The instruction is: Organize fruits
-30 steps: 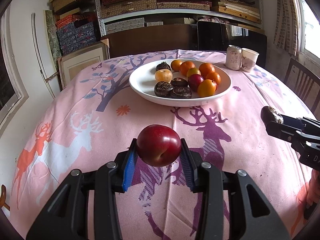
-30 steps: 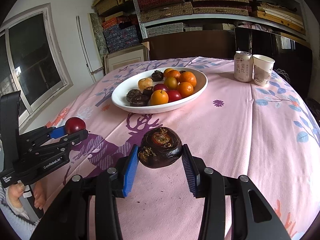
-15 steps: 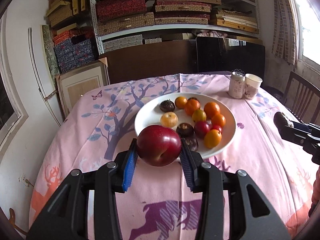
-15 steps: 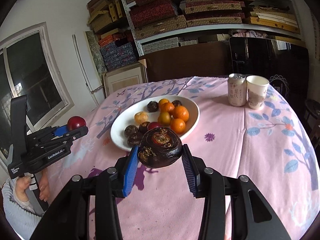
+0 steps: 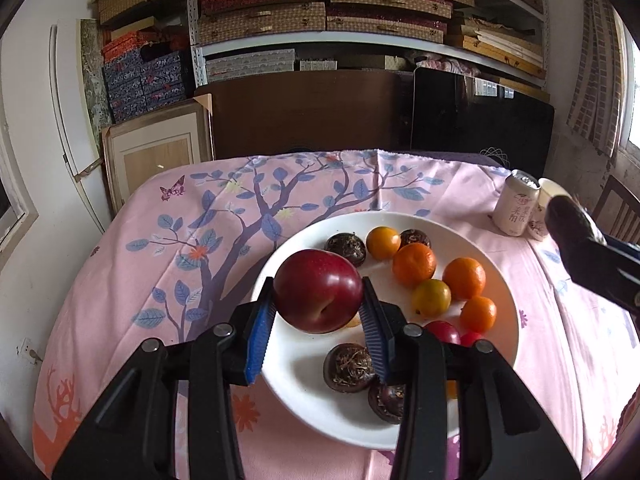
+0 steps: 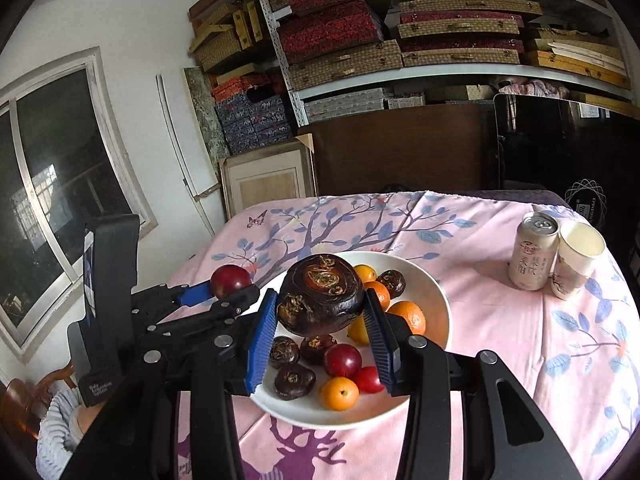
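Note:
My left gripper (image 5: 318,314) is shut on a red plum (image 5: 319,297) and holds it above the left part of the white plate (image 5: 505,288). My right gripper (image 6: 320,320) is shut on a dark water chestnut (image 6: 321,295) and holds it above the same plate (image 6: 438,292). The plate holds several oranges (image 5: 414,265), small red fruits (image 6: 342,360) and dark water chestnuts (image 5: 349,368). The left gripper with its plum (image 6: 230,280) shows at the left of the right wrist view. The right gripper's chestnut (image 5: 568,220) shows at the right edge of the left wrist view.
A pink drink can (image 6: 534,256) and a paper cup (image 6: 578,260) stand at the table's far right. The round table has a pink printed cloth (image 5: 224,216). Shelves of boxes (image 6: 400,40) and a dark cabinet stand behind it. A chair (image 5: 616,208) is at the right.
Both grippers have risen and moved forward from the table's near edge to above the plate, each still holding its fruit.

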Demonstrator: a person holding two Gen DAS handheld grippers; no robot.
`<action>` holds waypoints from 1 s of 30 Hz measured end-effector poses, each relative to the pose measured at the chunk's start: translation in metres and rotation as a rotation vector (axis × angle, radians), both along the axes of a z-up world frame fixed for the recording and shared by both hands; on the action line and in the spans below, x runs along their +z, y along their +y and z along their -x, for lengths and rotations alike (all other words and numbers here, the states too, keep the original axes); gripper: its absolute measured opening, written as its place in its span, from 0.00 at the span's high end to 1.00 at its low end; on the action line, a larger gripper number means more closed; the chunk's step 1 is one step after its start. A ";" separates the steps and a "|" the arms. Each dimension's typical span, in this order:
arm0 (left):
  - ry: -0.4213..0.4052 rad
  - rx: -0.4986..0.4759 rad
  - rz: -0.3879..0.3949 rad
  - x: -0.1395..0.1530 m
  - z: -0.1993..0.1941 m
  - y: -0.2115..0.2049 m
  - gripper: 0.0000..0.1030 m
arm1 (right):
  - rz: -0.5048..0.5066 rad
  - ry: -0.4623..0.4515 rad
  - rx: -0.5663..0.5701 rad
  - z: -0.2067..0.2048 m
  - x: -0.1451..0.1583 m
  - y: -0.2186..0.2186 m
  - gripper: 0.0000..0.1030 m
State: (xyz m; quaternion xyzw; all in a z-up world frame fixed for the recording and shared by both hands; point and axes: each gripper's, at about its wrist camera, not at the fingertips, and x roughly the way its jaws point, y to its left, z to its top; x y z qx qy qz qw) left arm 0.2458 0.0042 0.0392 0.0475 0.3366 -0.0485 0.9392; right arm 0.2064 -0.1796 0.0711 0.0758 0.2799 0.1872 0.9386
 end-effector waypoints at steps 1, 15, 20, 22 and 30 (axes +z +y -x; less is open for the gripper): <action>0.014 0.004 -0.012 -0.008 -0.004 0.000 0.61 | 0.007 0.014 0.001 -0.009 -0.004 0.004 0.58; 0.101 0.025 -0.037 -0.054 -0.046 0.011 0.61 | 0.045 0.170 0.018 -0.092 -0.063 0.041 0.58; 0.105 0.035 -0.043 -0.058 -0.048 0.010 0.55 | 0.087 0.207 0.044 -0.096 -0.076 0.047 0.51; 0.079 0.044 -0.057 -0.053 -0.045 0.009 0.37 | 0.080 0.190 0.029 -0.092 -0.072 0.044 0.48; 0.031 0.057 -0.044 -0.032 -0.024 0.008 0.29 | 0.051 0.080 0.007 -0.057 -0.038 0.029 0.44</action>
